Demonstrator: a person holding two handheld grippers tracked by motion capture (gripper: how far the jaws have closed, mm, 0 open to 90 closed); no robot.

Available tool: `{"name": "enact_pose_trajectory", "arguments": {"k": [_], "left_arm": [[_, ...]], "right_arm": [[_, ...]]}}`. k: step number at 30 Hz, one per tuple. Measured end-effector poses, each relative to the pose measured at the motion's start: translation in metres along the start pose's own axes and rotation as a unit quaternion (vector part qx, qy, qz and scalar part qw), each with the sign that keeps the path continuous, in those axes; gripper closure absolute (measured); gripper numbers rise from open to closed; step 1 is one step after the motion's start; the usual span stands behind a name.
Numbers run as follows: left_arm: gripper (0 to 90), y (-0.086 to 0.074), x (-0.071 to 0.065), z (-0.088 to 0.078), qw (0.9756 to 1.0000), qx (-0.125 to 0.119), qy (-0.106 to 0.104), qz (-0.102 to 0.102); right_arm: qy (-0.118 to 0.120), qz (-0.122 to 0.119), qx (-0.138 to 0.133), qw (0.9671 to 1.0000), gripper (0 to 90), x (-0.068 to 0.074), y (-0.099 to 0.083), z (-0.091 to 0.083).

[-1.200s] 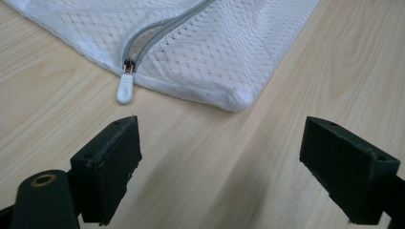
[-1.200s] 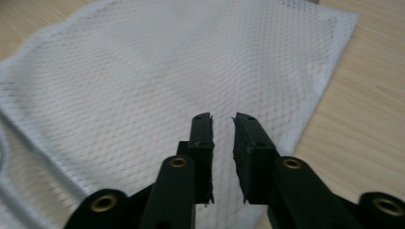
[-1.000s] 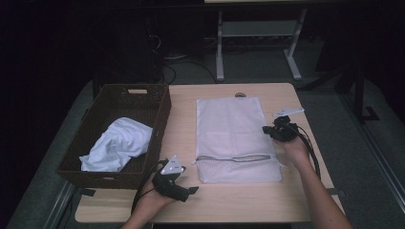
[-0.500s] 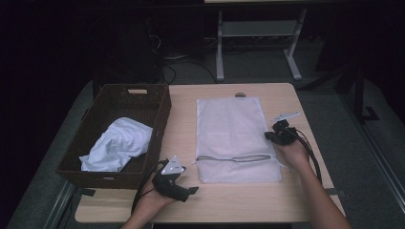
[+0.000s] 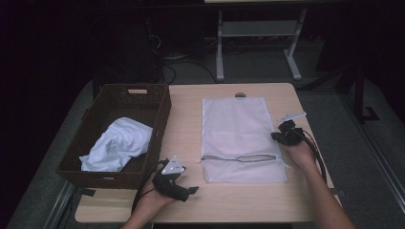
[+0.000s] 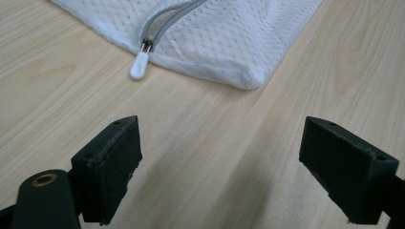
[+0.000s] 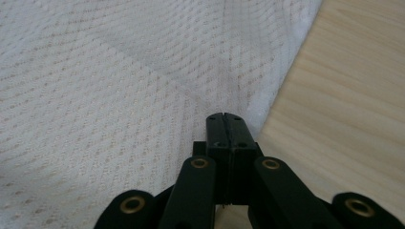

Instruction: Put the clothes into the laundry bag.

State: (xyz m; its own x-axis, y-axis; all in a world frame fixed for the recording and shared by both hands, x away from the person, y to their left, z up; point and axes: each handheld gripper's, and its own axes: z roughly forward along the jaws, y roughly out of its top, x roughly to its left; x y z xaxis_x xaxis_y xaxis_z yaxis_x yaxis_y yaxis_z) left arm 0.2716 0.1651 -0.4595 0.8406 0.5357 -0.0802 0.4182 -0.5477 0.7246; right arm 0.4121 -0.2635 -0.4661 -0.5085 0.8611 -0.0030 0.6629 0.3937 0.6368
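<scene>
With your right gripper (image 7: 224,119) clamped on the right edge of the white mesh laundry bag (image 5: 241,138) lying flat mid-table, keep that pinch steady and bring your wide-open left gripper (image 6: 219,176) squarely onto the zipper pull (image 6: 139,69) beside it.

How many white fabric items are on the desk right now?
2. A mesh bag lies flat on the table, with the right gripper at its right edge. A crumpled cloth sits in the basket on the left; more could hide beneath it.
</scene>
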Motion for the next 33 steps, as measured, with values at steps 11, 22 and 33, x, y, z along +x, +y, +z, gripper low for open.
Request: {"name": "enact_pose_trajectory", "arguments": {"k": [11, 22, 33], "left_arm": [[13.8, 0.0, 0.0, 0.0, 1.0, 0.0, 0.0, 0.0], [13.8, 0.0, 0.001, 0.0, 1.0, 0.0, -0.001, 0.0], [13.8, 0.0, 0.0, 0.0, 1.0, -0.001, -0.002, -0.001]], "right_arm": [[-0.013, 0.015, 0.009, 0.9998, 89.3, -0.013, -0.006, -0.006], [-0.034, 0.026, 0.02, 0.9989, 89.3, -0.026, -0.012, -0.014], [-0.048, 0.049, 0.028, 0.9972, 89.3, -0.042, -0.021, -0.022]]}}
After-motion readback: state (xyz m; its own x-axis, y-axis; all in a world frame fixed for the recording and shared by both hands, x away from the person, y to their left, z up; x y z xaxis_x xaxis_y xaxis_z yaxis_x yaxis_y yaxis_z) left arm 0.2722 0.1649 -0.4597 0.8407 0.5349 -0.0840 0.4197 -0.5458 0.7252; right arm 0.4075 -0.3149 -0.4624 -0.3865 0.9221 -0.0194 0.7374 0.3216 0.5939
